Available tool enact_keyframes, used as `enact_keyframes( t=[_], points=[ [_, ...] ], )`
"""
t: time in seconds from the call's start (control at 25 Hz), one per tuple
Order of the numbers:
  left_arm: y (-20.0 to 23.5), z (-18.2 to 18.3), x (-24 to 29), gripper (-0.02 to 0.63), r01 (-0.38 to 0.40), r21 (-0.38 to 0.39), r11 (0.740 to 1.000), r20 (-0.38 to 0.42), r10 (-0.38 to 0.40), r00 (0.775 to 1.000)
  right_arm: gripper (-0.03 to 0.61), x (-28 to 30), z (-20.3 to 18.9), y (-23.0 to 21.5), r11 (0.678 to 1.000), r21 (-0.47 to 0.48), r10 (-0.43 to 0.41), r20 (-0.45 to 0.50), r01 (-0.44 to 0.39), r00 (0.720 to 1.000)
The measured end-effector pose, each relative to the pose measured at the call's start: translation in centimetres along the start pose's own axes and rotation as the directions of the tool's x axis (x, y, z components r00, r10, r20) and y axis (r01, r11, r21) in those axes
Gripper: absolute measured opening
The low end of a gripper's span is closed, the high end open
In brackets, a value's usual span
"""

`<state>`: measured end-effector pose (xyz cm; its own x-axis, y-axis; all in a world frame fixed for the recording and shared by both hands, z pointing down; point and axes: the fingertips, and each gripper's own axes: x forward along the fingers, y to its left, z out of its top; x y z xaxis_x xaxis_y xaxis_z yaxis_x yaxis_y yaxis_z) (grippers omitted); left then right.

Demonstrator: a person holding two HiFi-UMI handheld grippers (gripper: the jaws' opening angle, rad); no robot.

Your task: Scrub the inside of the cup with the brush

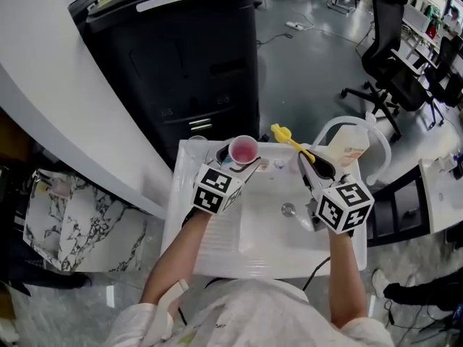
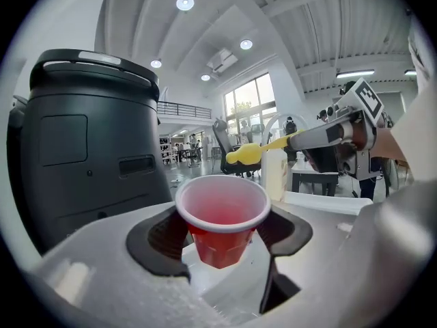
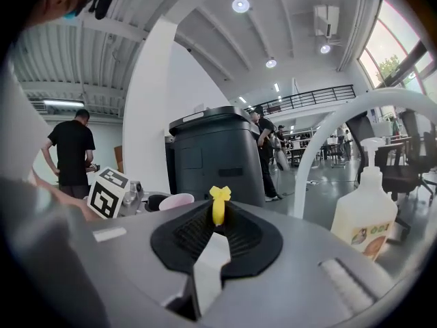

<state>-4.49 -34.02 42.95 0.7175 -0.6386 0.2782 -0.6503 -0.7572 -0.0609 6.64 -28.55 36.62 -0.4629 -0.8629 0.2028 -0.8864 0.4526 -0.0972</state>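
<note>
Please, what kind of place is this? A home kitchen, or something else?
Probably an open office or workshop hall, not a home: a small white sink stands on a polished grey floor beside rolling office chairs, and the high ceiling carries round lamps.

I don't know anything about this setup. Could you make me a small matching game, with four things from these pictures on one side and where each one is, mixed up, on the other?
Things:
1. cup
2. brush
3. bottle
4. bin

Places:
A. clamped in the right gripper
B. standing beside the arched tap
C. held between the jaws of the left gripper
D. standing behind the sink

Pairs: 1-C, 2-A, 3-B, 4-D
</note>
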Motion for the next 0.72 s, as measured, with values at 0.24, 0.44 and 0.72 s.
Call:
enact_keyframes(
  t=[0.24,0.44,0.72],
  points=[
    [-0.4,-0.4,-1.0,0.307,-0.021,0.051,0.998,-0.059,0.024,0.998,0.035,-0.3,0.7,0.8,0.994,-0.046,0.097,-0.027,-0.098,0.995],
    [-0.4,-0.6,-1.1,0.305,-0.033,0.149,0.988,-0.116,0.051,0.992,0.035,-0.5,0.9,1.4,0.983,-0.078,0.161,-0.051,-0.164,0.986],
    [0.0,-1.4,-1.1,0.302,-0.012,0.32,0.947,-0.197,0.079,0.977,0.035,-0.4,1.0,3.1,0.959,-0.119,0.25,-0.087,-0.259,0.964]
  ],
)
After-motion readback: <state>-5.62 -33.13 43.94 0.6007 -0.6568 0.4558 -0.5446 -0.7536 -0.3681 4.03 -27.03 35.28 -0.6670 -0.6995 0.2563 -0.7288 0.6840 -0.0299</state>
